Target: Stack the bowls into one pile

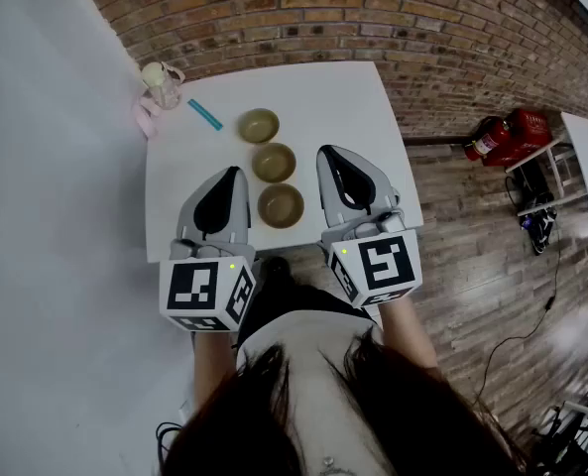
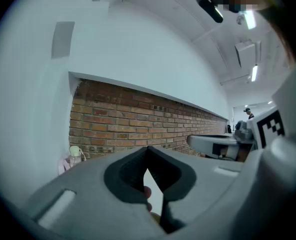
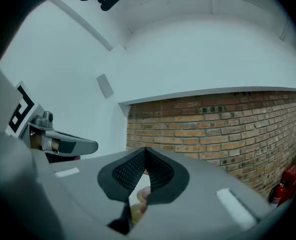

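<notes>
Three olive-brown bowls stand apart in a row on the white table: the far bowl, the middle bowl and the near bowl. None sits inside another. My left gripper hangs over the table's near edge, left of the near bowl, its jaws meeting at the tip with nothing between them. On the other side of that bowl my right gripper is shut and empty too. Both point level toward the brick wall. Neither touches a bowl.
A small clear bottle with a pink item stands at the table's far left corner, a blue stick beside it. Red fire extinguishers lie on the wooden floor to the right, near another white table.
</notes>
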`<action>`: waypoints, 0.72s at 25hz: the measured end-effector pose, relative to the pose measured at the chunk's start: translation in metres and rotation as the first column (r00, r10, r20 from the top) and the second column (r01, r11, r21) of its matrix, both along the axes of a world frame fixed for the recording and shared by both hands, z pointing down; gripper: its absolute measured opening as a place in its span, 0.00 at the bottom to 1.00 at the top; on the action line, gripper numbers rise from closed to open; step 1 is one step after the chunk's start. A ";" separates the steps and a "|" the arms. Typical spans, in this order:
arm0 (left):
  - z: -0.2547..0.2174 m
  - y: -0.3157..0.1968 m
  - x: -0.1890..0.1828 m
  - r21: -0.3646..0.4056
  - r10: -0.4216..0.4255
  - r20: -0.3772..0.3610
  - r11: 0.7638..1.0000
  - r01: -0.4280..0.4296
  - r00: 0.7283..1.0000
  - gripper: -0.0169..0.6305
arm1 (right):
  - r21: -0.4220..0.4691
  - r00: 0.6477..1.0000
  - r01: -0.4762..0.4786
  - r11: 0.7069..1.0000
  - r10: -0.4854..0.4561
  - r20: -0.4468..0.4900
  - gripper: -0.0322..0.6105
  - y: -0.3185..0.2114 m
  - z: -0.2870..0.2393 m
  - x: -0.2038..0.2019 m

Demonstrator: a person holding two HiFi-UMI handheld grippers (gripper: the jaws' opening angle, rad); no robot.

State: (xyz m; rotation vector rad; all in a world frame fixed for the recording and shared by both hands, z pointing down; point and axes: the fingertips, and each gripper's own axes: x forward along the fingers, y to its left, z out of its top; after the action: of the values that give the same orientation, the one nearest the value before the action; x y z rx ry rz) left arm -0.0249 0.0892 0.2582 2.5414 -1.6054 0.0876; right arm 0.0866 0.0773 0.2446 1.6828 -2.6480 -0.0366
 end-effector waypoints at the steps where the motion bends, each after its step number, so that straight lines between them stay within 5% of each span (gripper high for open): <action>1: 0.000 -0.003 -0.002 0.000 -0.002 0.000 1.000 0.002 1.000 0.03 | 0.000 1.000 0.000 1.000 0.000 -0.001 0.06 -0.002 0.000 -0.002; 18: 0.015 -0.056 -0.029 -0.016 0.007 -0.004 1.000 -0.007 1.000 0.03 | -0.068 0.999 -0.021 0.997 0.019 -0.026 0.06 -0.051 0.026 -0.020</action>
State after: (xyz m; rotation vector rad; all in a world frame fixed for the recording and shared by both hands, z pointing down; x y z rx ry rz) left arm -0.0544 0.0328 0.2730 2.5337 -1.5879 0.0962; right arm 0.0671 0.0266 0.2710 1.6771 -2.5829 0.0317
